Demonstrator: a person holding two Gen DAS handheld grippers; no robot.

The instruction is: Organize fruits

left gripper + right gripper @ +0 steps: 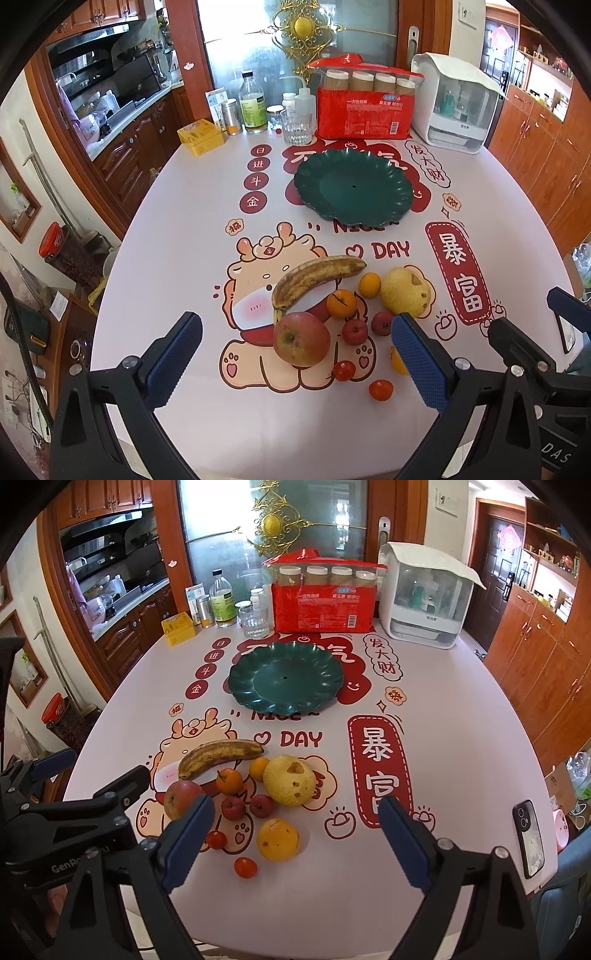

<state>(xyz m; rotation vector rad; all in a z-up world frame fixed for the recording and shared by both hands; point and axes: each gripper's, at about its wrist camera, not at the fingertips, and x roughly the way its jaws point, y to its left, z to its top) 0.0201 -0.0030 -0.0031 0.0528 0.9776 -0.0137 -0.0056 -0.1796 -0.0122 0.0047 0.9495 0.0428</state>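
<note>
Two tongs, left tongs and right tongs, hover wide apart over the desk, gripping nothing. Fruit lies clustered at the near edge: banana, apple, pear, orange. The green plate sits beyond, bare.

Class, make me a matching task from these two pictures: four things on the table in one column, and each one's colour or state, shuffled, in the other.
Things:
1. plate
2. banana
3. phone
4. drinking glass

Descriptions:
A. brown-spotted yellow
B. dark green, nothing on it
C. clear, upright
D. lying flat near the table's right edge

Pairs: 1-B, 2-A, 3-D, 4-C
</note>
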